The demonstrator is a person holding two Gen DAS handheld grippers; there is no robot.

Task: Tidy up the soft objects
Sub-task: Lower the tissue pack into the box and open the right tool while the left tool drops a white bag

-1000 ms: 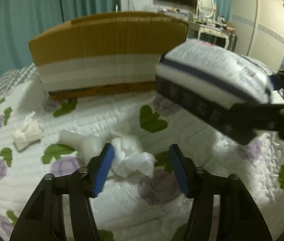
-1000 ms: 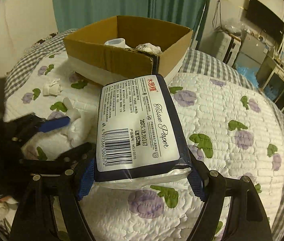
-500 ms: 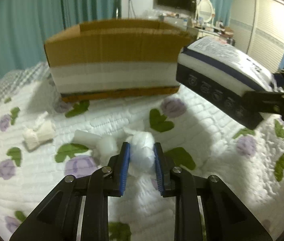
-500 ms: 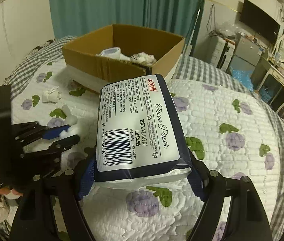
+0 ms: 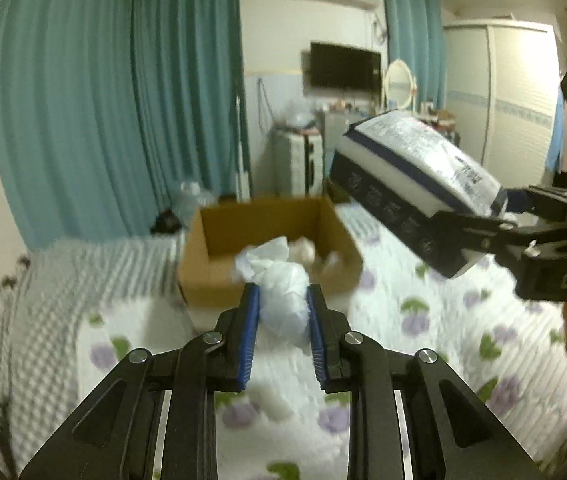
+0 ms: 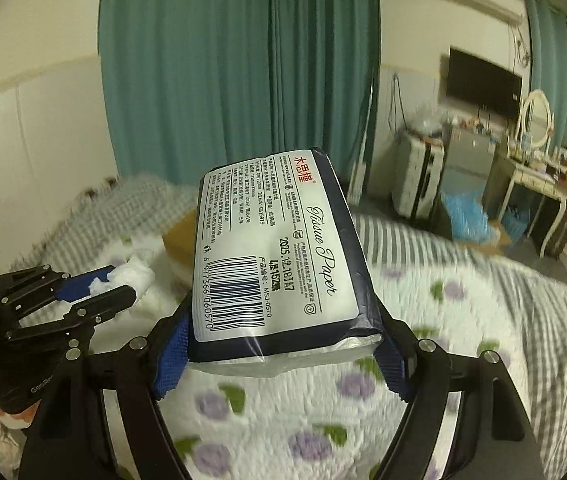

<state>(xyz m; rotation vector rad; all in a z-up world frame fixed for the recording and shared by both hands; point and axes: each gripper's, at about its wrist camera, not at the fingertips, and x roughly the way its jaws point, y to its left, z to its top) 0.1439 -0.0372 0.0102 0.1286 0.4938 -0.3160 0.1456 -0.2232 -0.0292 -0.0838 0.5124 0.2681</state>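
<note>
My left gripper [image 5: 282, 304] is shut on a crumpled white tissue wad [image 5: 283, 296] and holds it raised above the bed, in front of an open cardboard box [image 5: 271, 248] that holds other white soft items. My right gripper [image 6: 279, 344] is shut on a navy and white tissue paper pack [image 6: 279, 256], held up in the air. The pack also shows in the left wrist view [image 5: 415, 184], right of the box. The left gripper with its wad shows in the right wrist view [image 6: 123, 280]; the box [image 6: 181, 240] is mostly hidden behind the pack.
The bed has a white quilt with purple flowers [image 5: 423, 320] and a grey checked sheet [image 5: 43, 300]. Teal curtains [image 5: 103, 100] hang behind. A dresser with a mirror [image 6: 535, 168] and a wall television [image 6: 483, 80] stand at the right.
My left gripper closed on the tissue wad, lifted it off the quilt and now sits higher, looking into the box. My right gripper rose with the tissue pack.
</note>
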